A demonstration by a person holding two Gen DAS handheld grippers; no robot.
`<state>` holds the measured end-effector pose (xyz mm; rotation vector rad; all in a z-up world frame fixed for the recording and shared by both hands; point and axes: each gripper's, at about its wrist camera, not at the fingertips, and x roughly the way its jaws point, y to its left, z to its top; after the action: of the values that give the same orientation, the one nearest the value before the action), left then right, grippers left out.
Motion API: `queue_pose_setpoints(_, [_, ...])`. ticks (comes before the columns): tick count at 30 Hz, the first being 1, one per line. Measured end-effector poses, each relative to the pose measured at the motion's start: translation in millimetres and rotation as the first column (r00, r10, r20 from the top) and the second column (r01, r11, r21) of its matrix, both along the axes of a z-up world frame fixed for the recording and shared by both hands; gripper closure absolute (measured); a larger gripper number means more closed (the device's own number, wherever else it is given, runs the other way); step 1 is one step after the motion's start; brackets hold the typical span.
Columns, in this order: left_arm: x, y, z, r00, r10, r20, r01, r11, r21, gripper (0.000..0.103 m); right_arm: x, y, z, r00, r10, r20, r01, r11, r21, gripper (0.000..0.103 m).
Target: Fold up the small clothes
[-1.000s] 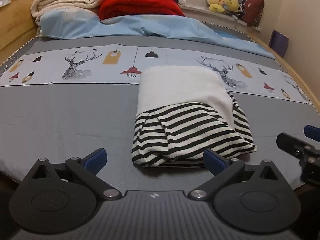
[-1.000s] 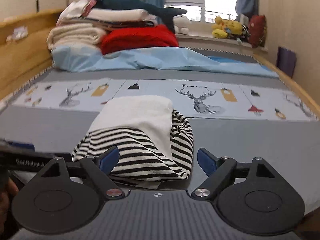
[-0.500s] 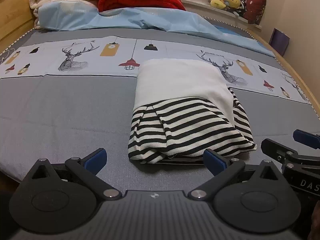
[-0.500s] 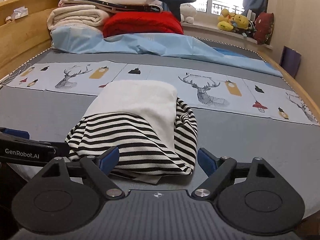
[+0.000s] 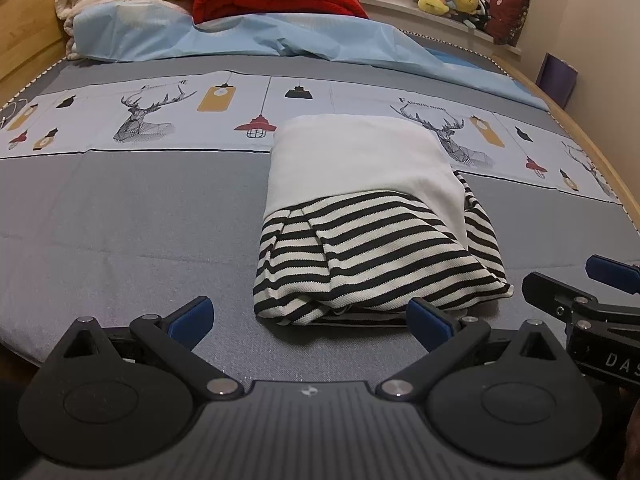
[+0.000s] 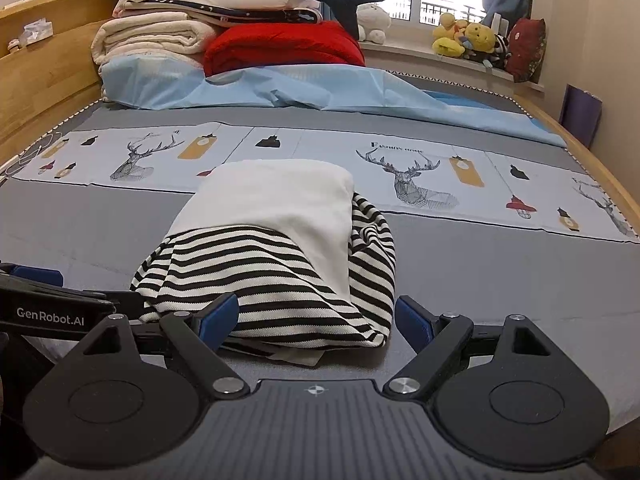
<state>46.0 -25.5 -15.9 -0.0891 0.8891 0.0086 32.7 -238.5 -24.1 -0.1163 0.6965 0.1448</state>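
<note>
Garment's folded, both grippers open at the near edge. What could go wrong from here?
1. The striped garment has a loose layer poking out underneath at the near edge; a grasp there may catch only that layer and undo the fold.
2. The left hand-held gripper and right hand-held gripper sit close together and could collide.

A folded white-and-black-striped knit garment [image 5: 372, 220] lies flat near the bed's front edge — white half farther, striped half nearer.

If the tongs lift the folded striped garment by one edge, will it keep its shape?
Probably not. The striped garment looks like soft knit, with loose pleats and sagging layers, so it would likely droop and unfold. It seems light, and its ribbed weave should not slip easily.
</note>
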Motion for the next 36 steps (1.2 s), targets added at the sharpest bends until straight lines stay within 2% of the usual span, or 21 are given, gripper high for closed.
queue_pose_setpoints(36, [0.7,-2.9,-2.4,1.000,-0.010,-0.003,0.010,1.000,-0.001,0.001,0.4,8.0,-0.8,1.000,0.008,-0.009,-0.008,1.000,0.000,0.017])
